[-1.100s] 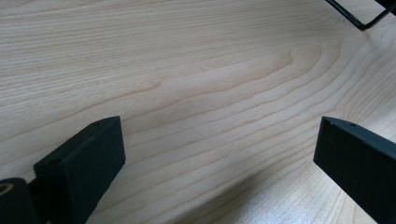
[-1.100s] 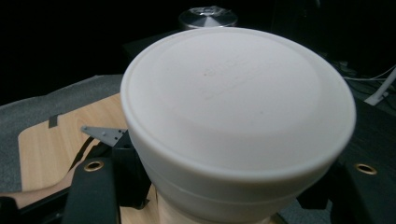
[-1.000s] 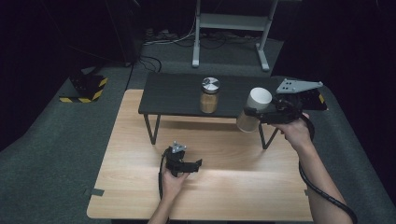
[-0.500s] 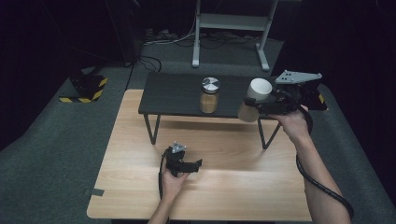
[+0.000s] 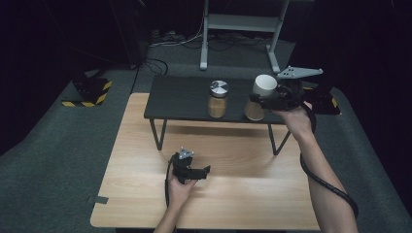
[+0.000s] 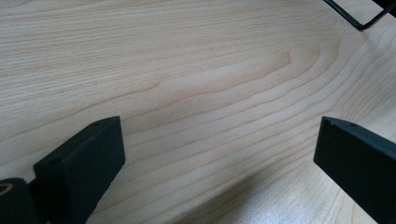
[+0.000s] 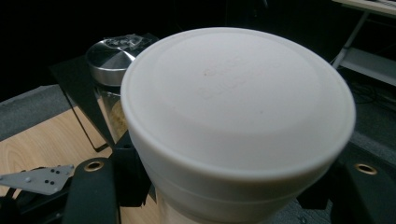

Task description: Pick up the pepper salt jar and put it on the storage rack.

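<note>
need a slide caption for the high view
Right gripper holds a white-lidded jar at the black shelf; left gripper rests open on the wooden table.

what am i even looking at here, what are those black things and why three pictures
A person stands at a wooden table and holds a hand-operated gripper in each hand; there is no robot arm. The high view looks down from above the person's side. The other two pictures come from cameras riding on each gripper, looking along its black jaws. The left gripper rests low over bare wood, jaws wide apart and holding nothing. The right gripper is shut on a white-lidded jar, tilted, at the right end of a small dark shelf that stands on the table. A second jar with a metal lid stands upright on that shelf.
</note>
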A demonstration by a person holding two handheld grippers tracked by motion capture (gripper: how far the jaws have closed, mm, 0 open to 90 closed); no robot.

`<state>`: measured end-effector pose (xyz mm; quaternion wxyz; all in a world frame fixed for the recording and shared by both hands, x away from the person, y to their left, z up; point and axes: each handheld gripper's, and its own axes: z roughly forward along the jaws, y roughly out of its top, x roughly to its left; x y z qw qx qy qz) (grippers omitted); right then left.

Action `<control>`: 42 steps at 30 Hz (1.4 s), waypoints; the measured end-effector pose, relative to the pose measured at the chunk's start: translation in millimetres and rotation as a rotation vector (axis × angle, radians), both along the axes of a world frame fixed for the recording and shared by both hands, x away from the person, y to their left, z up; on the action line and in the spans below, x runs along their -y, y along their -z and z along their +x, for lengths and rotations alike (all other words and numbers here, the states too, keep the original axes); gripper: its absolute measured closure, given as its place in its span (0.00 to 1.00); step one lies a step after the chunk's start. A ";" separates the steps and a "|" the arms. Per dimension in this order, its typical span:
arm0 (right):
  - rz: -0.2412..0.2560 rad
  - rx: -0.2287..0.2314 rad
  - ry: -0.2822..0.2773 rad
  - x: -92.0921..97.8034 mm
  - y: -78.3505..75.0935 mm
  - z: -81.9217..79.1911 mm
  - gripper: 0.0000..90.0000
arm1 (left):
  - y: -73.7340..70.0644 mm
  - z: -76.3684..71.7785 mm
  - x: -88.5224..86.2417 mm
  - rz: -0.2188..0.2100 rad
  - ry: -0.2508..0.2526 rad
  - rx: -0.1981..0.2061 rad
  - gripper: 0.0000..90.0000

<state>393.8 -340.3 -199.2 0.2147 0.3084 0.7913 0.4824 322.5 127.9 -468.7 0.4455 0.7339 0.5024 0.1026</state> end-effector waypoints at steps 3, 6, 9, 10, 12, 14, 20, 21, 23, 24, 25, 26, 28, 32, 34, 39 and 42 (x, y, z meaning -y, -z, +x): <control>-0.002 -0.001 0.010 -3.4 1.1 1.9 0.39 | -0.1 0.2 -0.3 -0.001 0.001 -0.001 0.03; -0.002 -0.012 0.014 -5.8 1.5 5.7 0.39 | -0.1 0.1 -0.4 -0.002 0.001 -0.002 0.03; -0.003 -0.014 0.014 -8.0 2.6 8.0 0.39 | -0.1 0.2 -0.6 0.003 0.002 0.002 0.03; -0.002 -0.017 0.014 -8.7 3.2 8.5 0.39 | -0.1 0.0 -0.5 0.002 0.001 0.002 0.03; -0.009 -0.024 0.011 -10.8 4.6 10.5 0.39 | 0.1 -0.3 -0.4 -0.001 -0.001 0.002 0.03; -0.016 -0.026 0.012 -13.0 6.1 12.0 0.39 | 0.2 -0.3 -0.6 -0.001 -0.001 0.002 0.03; -0.015 -0.030 0.010 -15.1 7.7 15.4 0.39 | 0.4 -0.6 -0.7 -0.005 -0.003 0.001 0.03; -0.015 -0.028 0.010 -15.2 8.0 15.3 0.39 | 0.3 -0.6 -0.6 -0.004 -0.003 0.001 0.03; -0.013 -0.028 0.009 -14.9 8.5 15.5 0.39 | 0.2 -0.5 -0.5 -0.001 -0.002 0.002 0.03; -0.010 -0.029 0.007 -14.0 8.9 16.0 0.39 | 0.1 -0.4 -0.4 -0.001 -0.003 0.001 0.03; -0.010 -0.028 0.006 -14.0 9.0 16.0 0.39 | 0.1 -0.5 -0.3 0.000 -0.003 0.002 0.03; -0.013 -0.025 0.005 -14.6 9.3 15.6 0.39 | 0.1 -0.6 -0.2 0.000 -0.003 0.002 0.03; -0.014 -0.024 0.006 -15.2 9.3 15.4 0.39 | 0.2 -0.7 -0.2 -0.001 -0.003 0.002 0.03; -0.002 -0.021 0.007 -14.0 12.0 15.5 0.39 | 0.5 -1.2 -0.3 -0.004 -0.003 0.004 0.02; -0.001 -0.018 0.008 -14.2 12.7 14.9 0.39 | 0.5 -1.2 -0.4 -0.004 -0.003 0.003 0.02; 0.001 -0.019 0.004 -13.4 12.8 15.6 0.39 | 0.5 -1.2 -0.5 -0.005 -0.003 0.003 0.02; 0.009 -0.027 0.004 -12.4 13.1 16.9 0.38 | 0.6 -1.1 -0.5 -0.005 -0.003 0.003 0.02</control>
